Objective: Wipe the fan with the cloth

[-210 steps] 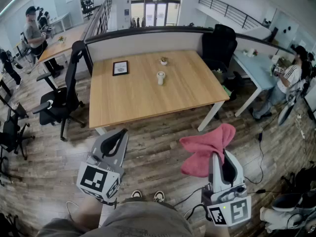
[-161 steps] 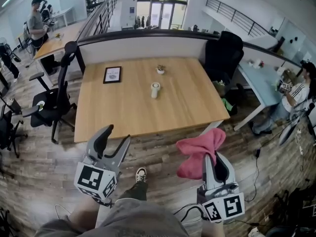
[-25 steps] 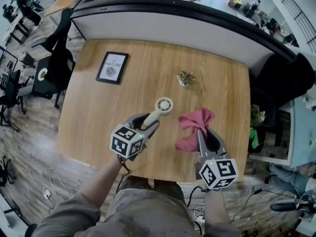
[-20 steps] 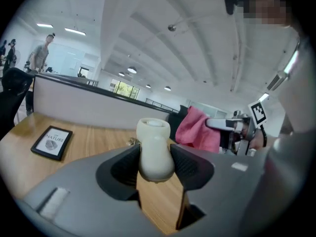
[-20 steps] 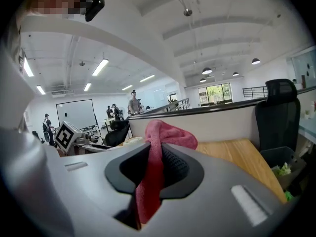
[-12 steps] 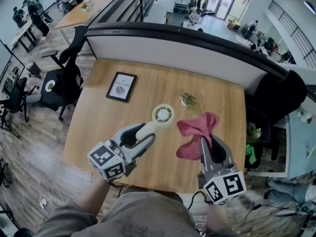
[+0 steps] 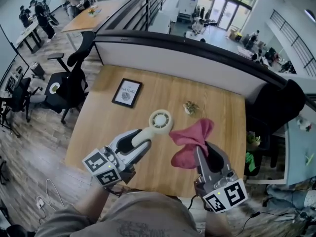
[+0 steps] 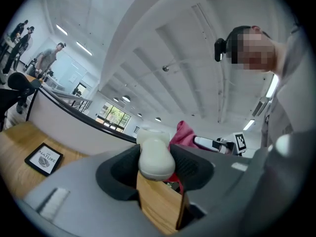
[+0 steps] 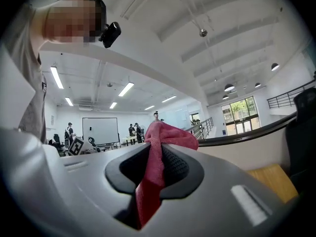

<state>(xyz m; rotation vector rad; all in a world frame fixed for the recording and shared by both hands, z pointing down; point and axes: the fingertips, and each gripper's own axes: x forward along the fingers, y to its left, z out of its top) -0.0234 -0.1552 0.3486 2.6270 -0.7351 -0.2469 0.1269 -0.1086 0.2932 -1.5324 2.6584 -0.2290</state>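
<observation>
Head view: left gripper grasps the fan by its handle; at its 3 o'clock, right gripper clenches the cloth.

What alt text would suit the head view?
From above: a person's left gripper holds a small white handheld fan by its handle, and the right gripper clamps a pink cloth close beside it, over a light wooden table bearing a framed picture and a small potted plant.
</observation>
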